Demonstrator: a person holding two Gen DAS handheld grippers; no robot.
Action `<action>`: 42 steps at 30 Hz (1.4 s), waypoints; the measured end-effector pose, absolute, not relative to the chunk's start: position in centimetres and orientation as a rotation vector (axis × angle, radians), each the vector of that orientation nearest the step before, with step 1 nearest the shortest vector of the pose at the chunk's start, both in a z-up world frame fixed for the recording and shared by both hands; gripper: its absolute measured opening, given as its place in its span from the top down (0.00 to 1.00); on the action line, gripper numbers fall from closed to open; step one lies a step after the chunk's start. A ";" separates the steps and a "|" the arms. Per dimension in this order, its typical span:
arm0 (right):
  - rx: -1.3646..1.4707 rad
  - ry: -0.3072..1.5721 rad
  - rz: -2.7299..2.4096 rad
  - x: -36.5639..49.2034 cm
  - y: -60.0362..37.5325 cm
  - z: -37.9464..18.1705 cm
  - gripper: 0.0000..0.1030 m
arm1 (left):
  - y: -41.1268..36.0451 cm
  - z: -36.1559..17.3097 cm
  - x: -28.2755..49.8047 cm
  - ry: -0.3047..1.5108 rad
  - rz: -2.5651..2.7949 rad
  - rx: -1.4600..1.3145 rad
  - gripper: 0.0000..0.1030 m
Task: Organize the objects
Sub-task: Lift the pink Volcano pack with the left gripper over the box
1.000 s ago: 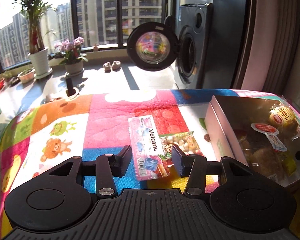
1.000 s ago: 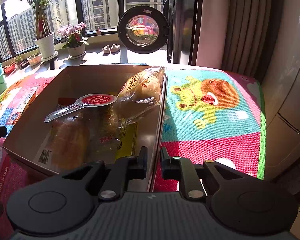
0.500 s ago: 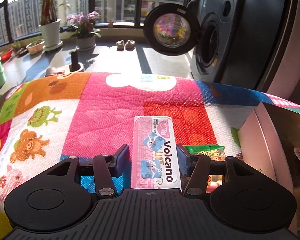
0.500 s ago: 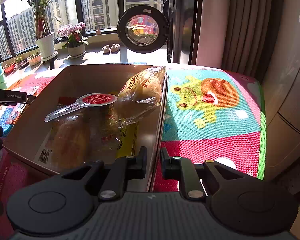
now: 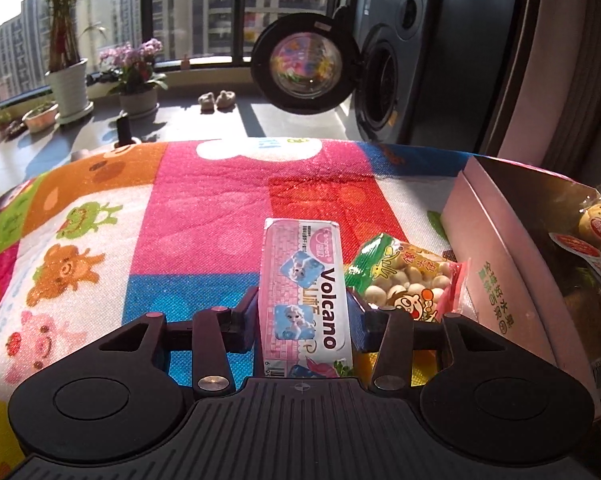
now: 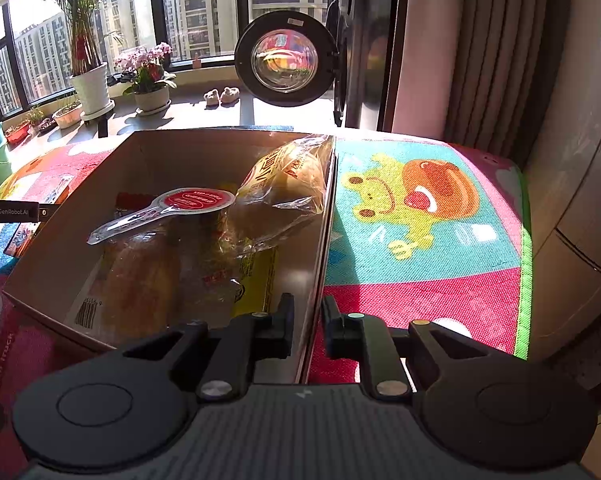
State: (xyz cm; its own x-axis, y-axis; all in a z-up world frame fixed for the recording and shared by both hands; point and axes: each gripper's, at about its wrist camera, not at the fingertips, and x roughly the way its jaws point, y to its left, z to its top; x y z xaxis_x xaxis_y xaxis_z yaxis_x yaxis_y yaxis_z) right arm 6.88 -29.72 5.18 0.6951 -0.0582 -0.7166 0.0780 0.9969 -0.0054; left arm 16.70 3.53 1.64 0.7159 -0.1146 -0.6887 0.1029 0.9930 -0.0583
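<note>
The left gripper (image 5: 302, 316) is closing across the near end of the flat, light-looking Volcano pack (image 5: 304, 288) lying on the mat (image 5: 204, 216), at 9 o'clock of the box (image 5: 496, 264), whose thin right wall the right gripper (image 6: 307, 326) pinches.

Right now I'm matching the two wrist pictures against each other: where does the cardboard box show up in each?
Left wrist view: the cardboard box runs along the right edge, beside the green snack bag.
Right wrist view: the cardboard box fills the centre and left; the right gripper has its jaws clamped on the box's right wall.
Shared landmark: the open washing machine door, at the back.
</note>
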 end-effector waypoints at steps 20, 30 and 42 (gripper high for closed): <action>-0.056 0.753 -0.141 10.5 -28.5 5.4 0.94 | 7.7 3.7 11.4 0.826 -0.061 -0.133 0.53; -0.033 0.749 -0.134 10.1 -28.5 5.3 0.94 | 2.8 10.8 9.7 0.702 -0.252 -0.139 0.53; 0.001 0.761 -0.115 9.9 -29.0 5.2 0.93 | -8.5 10.0 14.1 0.780 -0.471 -0.270 0.53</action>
State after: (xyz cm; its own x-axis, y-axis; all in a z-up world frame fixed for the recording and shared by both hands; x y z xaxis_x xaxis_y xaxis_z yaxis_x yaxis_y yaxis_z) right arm 9.85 -28.98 5.18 0.7182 -0.1038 -0.6881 0.1047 0.9937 -0.0407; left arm 14.11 -8.49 9.95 0.6150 -0.5010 -0.6089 0.3060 0.8633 -0.4012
